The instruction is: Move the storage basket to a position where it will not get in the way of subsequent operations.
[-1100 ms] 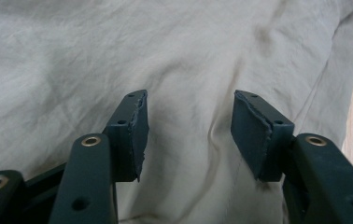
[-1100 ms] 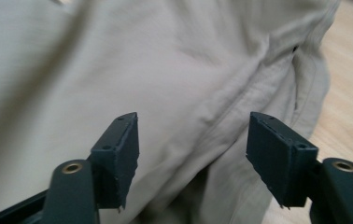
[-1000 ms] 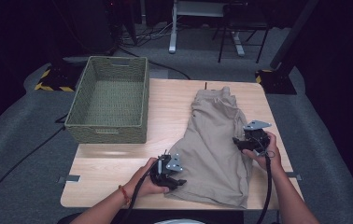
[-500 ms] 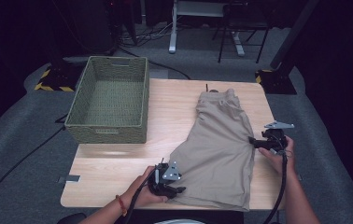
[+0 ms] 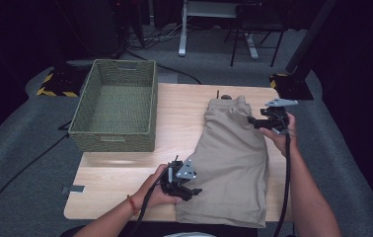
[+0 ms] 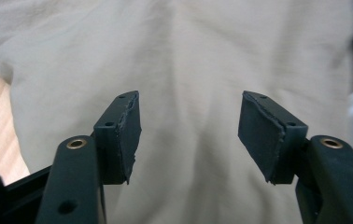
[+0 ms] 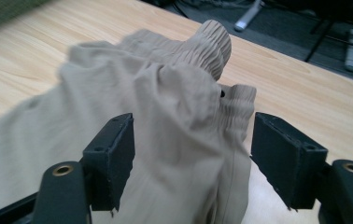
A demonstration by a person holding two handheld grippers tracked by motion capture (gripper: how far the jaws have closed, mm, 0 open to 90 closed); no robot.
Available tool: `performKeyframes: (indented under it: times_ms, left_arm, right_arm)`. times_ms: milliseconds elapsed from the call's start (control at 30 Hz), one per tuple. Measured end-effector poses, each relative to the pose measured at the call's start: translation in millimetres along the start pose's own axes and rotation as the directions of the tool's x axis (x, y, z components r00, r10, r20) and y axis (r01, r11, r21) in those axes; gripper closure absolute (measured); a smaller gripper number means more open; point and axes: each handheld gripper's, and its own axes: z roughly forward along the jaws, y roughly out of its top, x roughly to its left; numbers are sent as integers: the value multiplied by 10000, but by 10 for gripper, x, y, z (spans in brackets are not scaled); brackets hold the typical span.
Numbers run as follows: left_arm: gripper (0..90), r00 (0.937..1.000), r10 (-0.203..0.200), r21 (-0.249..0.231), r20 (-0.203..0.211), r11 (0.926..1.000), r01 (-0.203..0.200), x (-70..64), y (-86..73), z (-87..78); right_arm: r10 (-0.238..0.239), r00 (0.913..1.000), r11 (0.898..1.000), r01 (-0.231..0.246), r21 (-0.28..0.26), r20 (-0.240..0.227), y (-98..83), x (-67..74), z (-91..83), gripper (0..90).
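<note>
High view: one pair of shorts — one basket.

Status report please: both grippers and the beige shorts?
Left hand-held gripper open above folded beige cloth shorts. Right hand-held gripper open at waistband. Nothing in the way.

A light wooden table carries a green woven basket at nine o'clock and tan shorts, spread flat, toward four o'clock.
</note>
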Motion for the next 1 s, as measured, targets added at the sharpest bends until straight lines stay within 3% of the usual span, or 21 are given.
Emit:
performKeyframes:
  times_ms: [100, 133, 200, 233, 333, 367, 467, 567, 633, 733, 800, 867, 933, 1000]
  left_arm:
    - [408, 9999, 19, 422, 137, 9991, -25, 45, -11, 136]
    - [408, 9996, -1, 548, 267, 9985, -13, 43, -29, 167]
    - [408, 9994, 158, 902, 295, 9958, -184, 3, -82, 226]
    - [403, 9994, 246, 717, 229, 9971, -261, -15, -101, 227]
    - [412, 9994, 167, 608, 297, 9980, -185, -60, -151, 197]
    - [414, 9990, 293, 464, 335, 9984, -308, -83, -177, 188]
    - [421, 9986, 183, 309, 491, 9993, -198, -150, -237, 150]
    - [420, 9980, 81, 282, 626, 9996, -99, -233, -277, 112]
    - [395, 9980, -23, 424, 639, 9991, -4, -273, -279, 94]
    - [296, 9983, 42, 655, 581, 9978, -80, -301, -253, 67]
    - [277, 9997, 92, 354, 219, 9993, -100, -250, -200, 16]
    - [241, 9999, -98, 161, 43, 9998, 97, -179, -156, -32]
    - [216, 9991, -288, 90, -303, 9995, 291, -63, -84, -64]
    - [196, 9968, -233, -13, -769, 9997, 233, 58, -11, -65]
  right_arm:
    - [-14, 9998, 9979, 0, 652, 216, 41, -26, 266, 336]
    - [-33, 9988, 9964, -9, 848, 497, 31, -43, 335, 350]
    - [226, 9968, 9935, -310, 1094, 773, -6, -110, 428, 363]
    - [434, 9927, 9919, -563, 1137, 1125, -41, -164, 462, 375]
    - [937, 9823, 9831, -1171, 1411, 1619, -163, -335, 493, 379]
    - [1058, 9789, 9803, -1322, 1469, 1750, -198, -376, 493, 379]
    - [1578, 9675, 9667, -1922, 1691, 1978, -353, -525, 477, 391]
    - [1761, 9557, 9571, -2223, 1861, 2358, -492, -617, 456, 410]
    - [2058, 9567, 9521, -2444, 1838, 2059, -573, -662, 438, 404]
    - [2250, 9629, 9603, -2450, 1333, 1491, -608, -646, 352, 396]
    - [2166, 9700, 9708, -2260, 809, 1105, -589, -601, 244, 393]
    - [2221, 9721, 9728, -2262, 505, 758, -560, -534, 141, 378]
    - [1837, 9828, 9827, -1841, 208, 173, -531, -393, 3, 364]
    - [1341, 9909, 9909, -1342, 112, 72, -519, -252, -101, 352]
